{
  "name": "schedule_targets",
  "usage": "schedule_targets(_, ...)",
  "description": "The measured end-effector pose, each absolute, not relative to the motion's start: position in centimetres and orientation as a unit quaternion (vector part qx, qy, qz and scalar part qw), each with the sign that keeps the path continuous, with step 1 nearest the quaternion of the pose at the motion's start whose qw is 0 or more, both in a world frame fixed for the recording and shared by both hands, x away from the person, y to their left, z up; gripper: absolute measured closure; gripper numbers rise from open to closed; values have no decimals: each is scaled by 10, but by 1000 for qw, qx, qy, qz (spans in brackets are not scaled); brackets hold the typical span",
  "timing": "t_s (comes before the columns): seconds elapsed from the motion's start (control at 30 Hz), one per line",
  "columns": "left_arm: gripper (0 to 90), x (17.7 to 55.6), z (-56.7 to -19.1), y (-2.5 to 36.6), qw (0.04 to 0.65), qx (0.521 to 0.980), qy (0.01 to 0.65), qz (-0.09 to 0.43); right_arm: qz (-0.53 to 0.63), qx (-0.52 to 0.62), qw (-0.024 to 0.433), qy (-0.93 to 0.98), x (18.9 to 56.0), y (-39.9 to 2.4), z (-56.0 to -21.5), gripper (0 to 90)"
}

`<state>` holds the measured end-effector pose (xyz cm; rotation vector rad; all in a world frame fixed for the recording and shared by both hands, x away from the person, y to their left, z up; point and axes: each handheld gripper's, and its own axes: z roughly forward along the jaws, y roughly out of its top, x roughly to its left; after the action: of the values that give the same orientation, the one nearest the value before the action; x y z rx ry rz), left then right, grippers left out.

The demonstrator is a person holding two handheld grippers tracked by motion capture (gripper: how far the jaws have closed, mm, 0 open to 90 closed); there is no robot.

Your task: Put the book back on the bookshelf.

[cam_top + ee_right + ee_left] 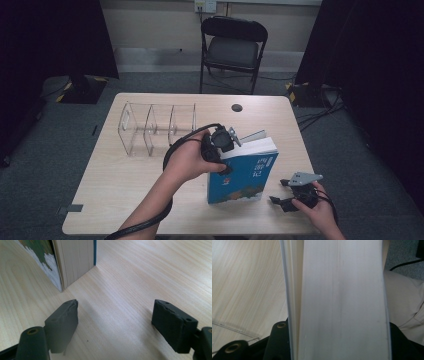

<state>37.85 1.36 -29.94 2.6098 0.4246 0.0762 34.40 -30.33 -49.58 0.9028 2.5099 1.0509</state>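
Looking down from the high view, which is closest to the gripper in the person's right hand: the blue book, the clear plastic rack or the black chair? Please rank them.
From the right gripper, which rests on the table's near right part:
1. The blue book, standing just to its left.
2. The clear plastic rack, across the table toward the far left.
3. The black chair, beyond the table's far edge.

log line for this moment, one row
left gripper: shut on book | book: upright on table | right gripper: open, beside book
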Motion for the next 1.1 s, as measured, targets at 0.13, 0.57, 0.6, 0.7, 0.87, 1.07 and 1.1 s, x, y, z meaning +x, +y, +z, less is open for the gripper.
schedule_targets(0.13,524,381,-301,13,246,957,151,25,370,312,139,864,343,-304,-497,201)
schedule_targets(0.57,513,383,-303,10,244,958,152,21,379,315,145,858,341,-305,-499,197)
schedule_targets(0.6,509,383,-303,10,244,957,153,20,379,315,145,858,341,-305,-499,197)
schedule_targets(0.7,506,385,-304,8,251,956,150,24,380,314,145,858,341,-305,-499,197)
schedule_targets(0.87,501,386,-304,4,262,953,150,20,379,315,145,858,341,-305,-499,197)
schedule_targets(1.07,514,387,-304,3,253,955,155,14,380,315,145,858,341,-305,-500,197)
schedule_targets(1.1,515,386,-304,3,251,955,157,13,379,316,144,858,341,-305,-499,197)
